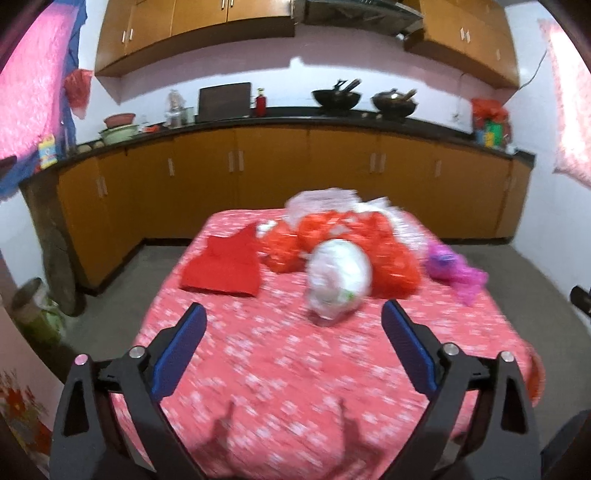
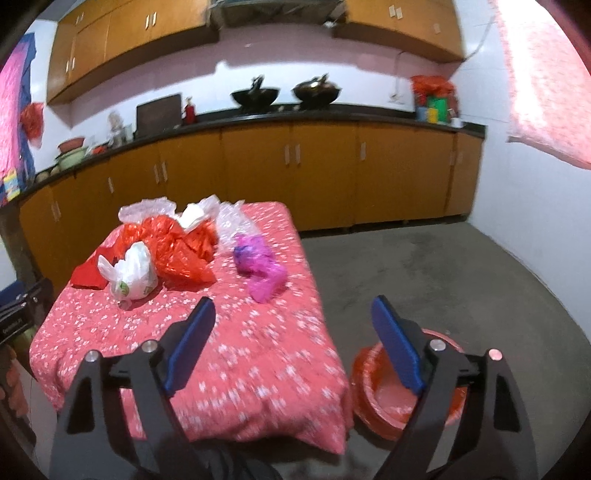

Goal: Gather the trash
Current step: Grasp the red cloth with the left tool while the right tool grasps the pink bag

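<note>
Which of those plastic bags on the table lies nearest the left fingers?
The white plastic bag: it sits in front of the red bags and purple bag.

Showing matt floral cloth over the table [image 1: 280,369], crinkly glossy plastic in the red bags [image 1: 391,266] and white bag [image 1: 340,280], smooth wood-look cabinets [image 1: 273,177], rough grey floor [image 2: 424,273].

We are looking at a table under a pink flowered cloth [image 1: 295,369], standing on a grey floor [image 2: 424,266]. Behind it, orange cabinets [image 1: 277,173] are running under a dark counter [image 1: 295,120], where two black woks [image 1: 336,98] are sitting side by side. More cabinets [image 2: 129,33] are hanging above.
</note>
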Motion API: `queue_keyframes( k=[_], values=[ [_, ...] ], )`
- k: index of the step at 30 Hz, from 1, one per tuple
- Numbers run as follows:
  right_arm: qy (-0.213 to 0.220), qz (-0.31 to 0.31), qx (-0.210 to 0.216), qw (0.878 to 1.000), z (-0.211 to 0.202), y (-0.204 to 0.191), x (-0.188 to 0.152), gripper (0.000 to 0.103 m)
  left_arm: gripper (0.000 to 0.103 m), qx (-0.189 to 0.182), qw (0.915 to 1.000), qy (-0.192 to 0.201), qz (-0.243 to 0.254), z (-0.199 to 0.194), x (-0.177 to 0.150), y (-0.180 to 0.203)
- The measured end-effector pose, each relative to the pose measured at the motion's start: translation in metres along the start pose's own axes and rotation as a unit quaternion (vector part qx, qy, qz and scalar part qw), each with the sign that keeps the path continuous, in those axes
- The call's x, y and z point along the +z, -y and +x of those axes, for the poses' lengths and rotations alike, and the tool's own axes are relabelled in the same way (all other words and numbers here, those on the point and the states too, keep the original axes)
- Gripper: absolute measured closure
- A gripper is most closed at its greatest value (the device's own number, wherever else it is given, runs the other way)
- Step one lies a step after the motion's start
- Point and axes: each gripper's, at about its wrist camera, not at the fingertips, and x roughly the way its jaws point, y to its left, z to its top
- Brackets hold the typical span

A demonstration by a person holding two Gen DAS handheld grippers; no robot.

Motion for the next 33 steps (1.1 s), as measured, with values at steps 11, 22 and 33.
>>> queue_keyframes(
  k=[11,22,33],
  values=[
    [-0.056,-0.013,-0.001,0.998,0.148,-0.033,0.04,0.019,0.015,0.041,0.9979,-0.05,-0.009,0.096,0.012,-0.045],
    [-0.122,-0.051,-0.012,0.991,0.229,-0.053,0.037,0.019,0.015,0.025,0.9919,-0.116,-0.045,0.164,0.02,-0.06],
    [-0.166,-0.025,0.001,0.986,0.253,-0.051,0.03,0.067,0.015,0.043,0.9851,-0.162,-0.039,0.193,0.024,-0.048]
  ],
)
